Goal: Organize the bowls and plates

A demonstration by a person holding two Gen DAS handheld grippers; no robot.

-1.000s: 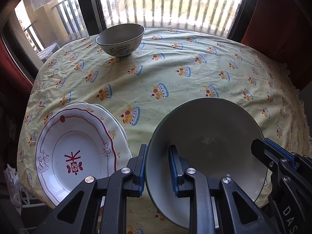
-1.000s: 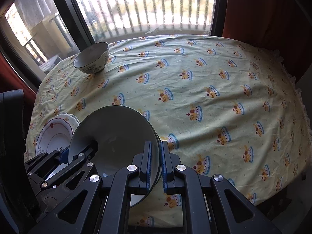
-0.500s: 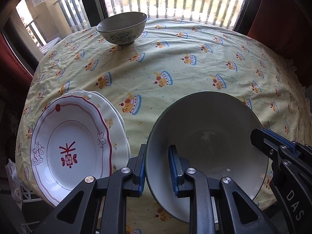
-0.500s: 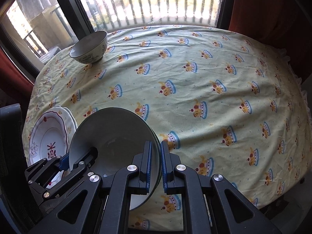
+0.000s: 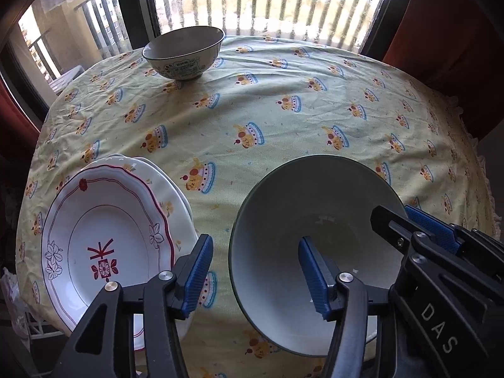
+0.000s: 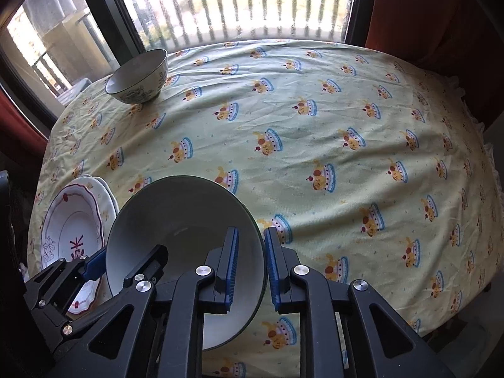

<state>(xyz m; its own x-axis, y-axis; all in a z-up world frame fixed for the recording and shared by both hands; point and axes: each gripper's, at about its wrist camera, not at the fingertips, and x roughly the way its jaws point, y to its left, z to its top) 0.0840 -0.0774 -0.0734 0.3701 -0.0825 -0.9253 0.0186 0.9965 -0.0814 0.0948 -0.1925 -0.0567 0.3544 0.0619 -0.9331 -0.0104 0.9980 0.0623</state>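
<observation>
Bowl (image 5: 302,220) lower centre: left hand-held gripper (image 5: 258,277) spread wide astride rim, right hand-held gripper (image 6: 250,267) loosely open. We judge neither grips; lifting now slips.

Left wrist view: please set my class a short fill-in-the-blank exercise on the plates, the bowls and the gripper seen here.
1. The left gripper straddles the rim of the large bowl, its jaws ___.
2. The red-trimmed plate lies on top of another ___.
3. The small bowl stands at the far edge of the tablecloth, by the ___.

Missing words: open; plate; window.
</observation>
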